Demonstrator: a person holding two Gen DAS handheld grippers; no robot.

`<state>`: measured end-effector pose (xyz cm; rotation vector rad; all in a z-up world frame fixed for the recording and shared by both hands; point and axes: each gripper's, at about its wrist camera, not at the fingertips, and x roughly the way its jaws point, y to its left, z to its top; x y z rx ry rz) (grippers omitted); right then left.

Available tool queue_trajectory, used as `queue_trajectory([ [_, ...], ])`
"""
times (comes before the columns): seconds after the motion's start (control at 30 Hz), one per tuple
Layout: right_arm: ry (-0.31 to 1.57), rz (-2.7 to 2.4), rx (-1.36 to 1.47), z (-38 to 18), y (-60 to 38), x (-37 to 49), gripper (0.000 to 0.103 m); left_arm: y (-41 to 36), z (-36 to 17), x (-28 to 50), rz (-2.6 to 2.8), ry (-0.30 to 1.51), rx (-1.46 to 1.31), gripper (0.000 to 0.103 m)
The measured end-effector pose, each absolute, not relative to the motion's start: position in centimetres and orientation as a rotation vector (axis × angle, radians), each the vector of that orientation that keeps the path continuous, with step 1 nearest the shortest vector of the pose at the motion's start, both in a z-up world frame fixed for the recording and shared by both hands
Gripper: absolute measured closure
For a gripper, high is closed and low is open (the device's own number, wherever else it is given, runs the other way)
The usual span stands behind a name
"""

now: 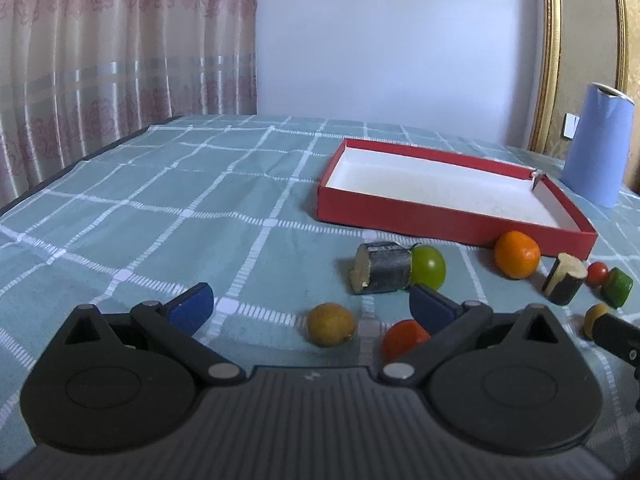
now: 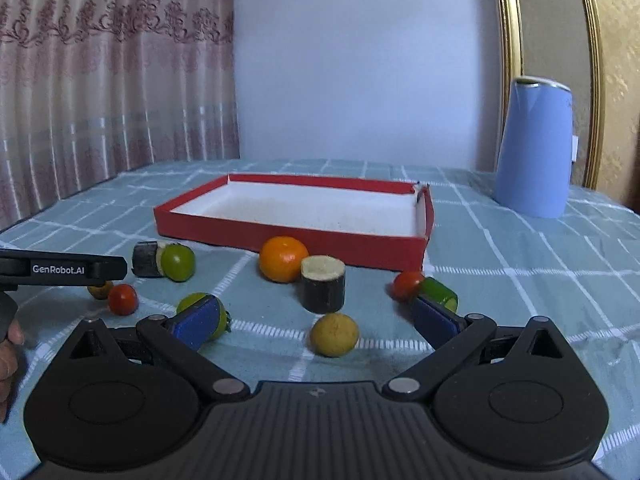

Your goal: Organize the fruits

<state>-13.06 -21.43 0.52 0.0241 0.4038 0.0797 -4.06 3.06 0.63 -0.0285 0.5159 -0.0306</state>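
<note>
In the left wrist view my left gripper [image 1: 312, 306] is open low over the cloth, with a yellow-brown fruit [image 1: 331, 324] lying between its blue pads. A red tomato [image 1: 402, 338] sits partly behind the right pad. Beyond are a lying dark cane piece [image 1: 382, 266], a green fruit [image 1: 428, 267] and an orange [image 1: 516, 254]. My right gripper [image 2: 316, 320] is open too, around a yellow fruit [image 2: 334, 334]. An upright cane piece [image 2: 323, 284], an orange [image 2: 283, 259], a tomato [image 2: 406, 285] and a green slice [image 2: 440, 294] lie ahead. The red box [image 2: 280, 236] holds nothing.
A blue roll [image 2: 534, 148] stands at the back right. Another green fruit [image 2: 188, 302] is half hidden by the right gripper's left pad, with a tomato [image 2: 123, 299] beside it. A hand [image 2: 10, 344] shows at the left edge. Curtain and wall lie behind the checked cloth [image 1: 200, 200].
</note>
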Motion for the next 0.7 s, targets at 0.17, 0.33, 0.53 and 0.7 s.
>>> queue_trajectory([
  [0.17, 0.409, 0.068, 0.023, 0.77, -21.55, -13.13, 0.000, 2.95, 0.73, -4.55, -0.042, 0.489, -0.015, 0.000],
  [0.33, 0.397, 0.062, 0.028, 1.03, -21.74, -13.34, 0.000, 2.75, 0.83, -4.49, -0.035, 0.486, -0.004, 0.000],
  [0.53, 0.386, 0.060, 0.028, 1.08, -21.62, -13.61, 0.000, 2.48, 0.82, -4.53, -0.027, 0.481, 0.017, 0.000],
  [0.7, 0.382, 0.061, 0.031, 1.00, -21.61, -13.70, 0.000, 2.38, 0.80, -4.50, -0.021, 0.482, 0.023, 0.000],
])
